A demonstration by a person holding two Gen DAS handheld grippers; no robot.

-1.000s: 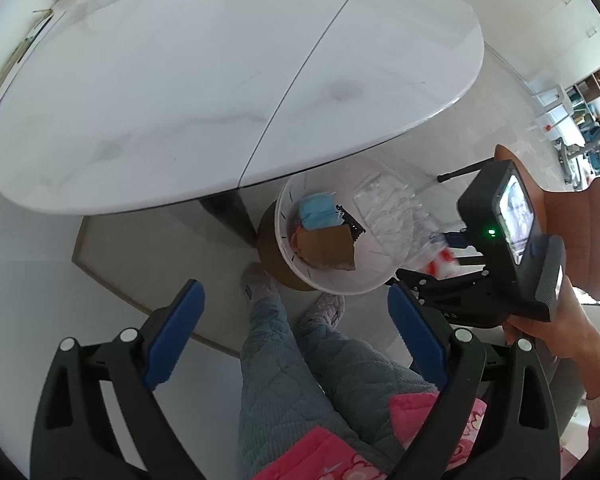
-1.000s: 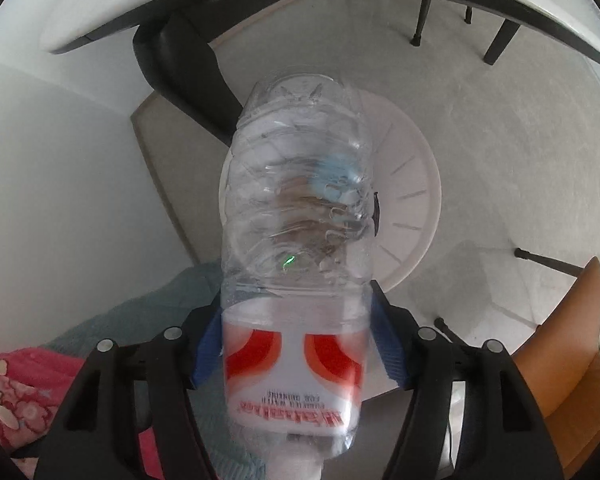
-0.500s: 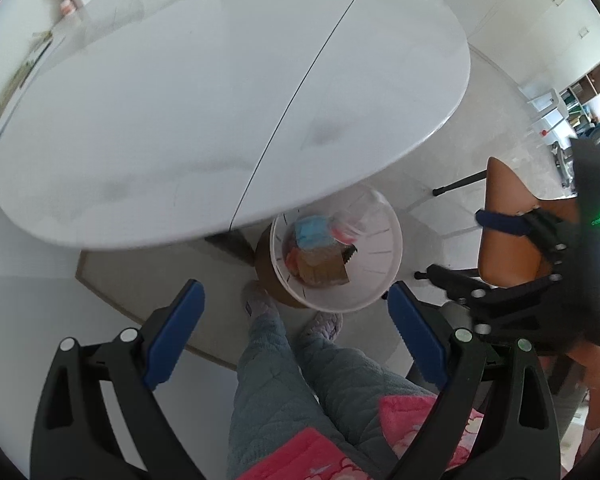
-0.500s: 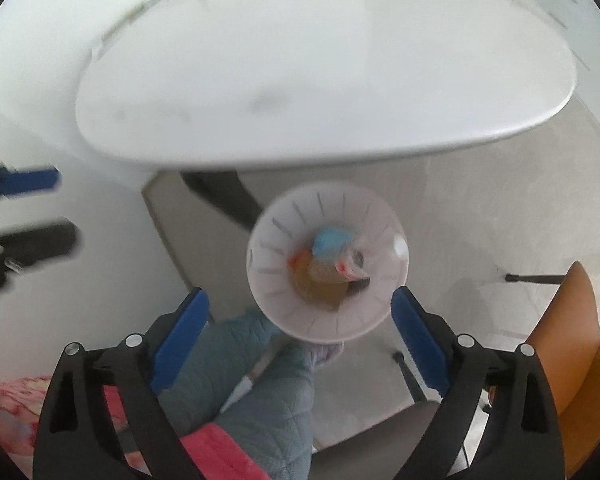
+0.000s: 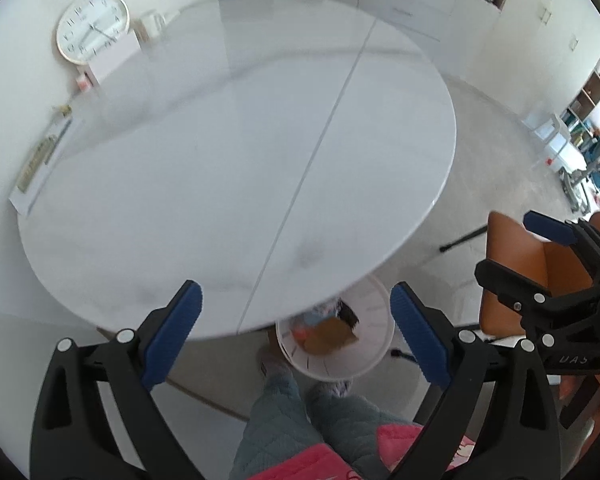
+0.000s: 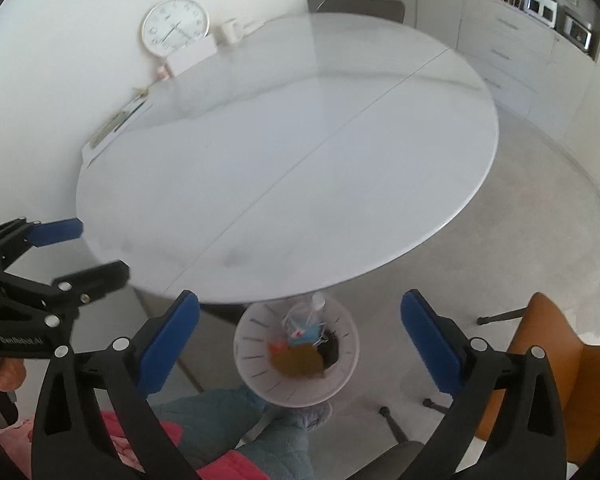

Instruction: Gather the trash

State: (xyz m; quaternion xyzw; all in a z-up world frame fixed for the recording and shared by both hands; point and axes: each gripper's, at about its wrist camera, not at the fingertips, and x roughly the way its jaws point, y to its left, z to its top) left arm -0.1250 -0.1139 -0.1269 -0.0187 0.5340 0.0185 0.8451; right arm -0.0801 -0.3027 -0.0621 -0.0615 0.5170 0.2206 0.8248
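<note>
Bench [image 6: 300, 152]: broad bare top ahead of both claws, its near rim overhanging the far part of the bin [image 6: 256, 376]. Bin mouth below the right claw [image 6: 300, 338] open from above; orange chair [image 6: 560, 364] stands at its right.

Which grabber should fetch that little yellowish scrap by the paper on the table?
Left, probably. The left gripper and right gripper are both open and empty, but the yellowish scrap lies near the table edge on the left gripper's side; the right would have to cross over.
</note>
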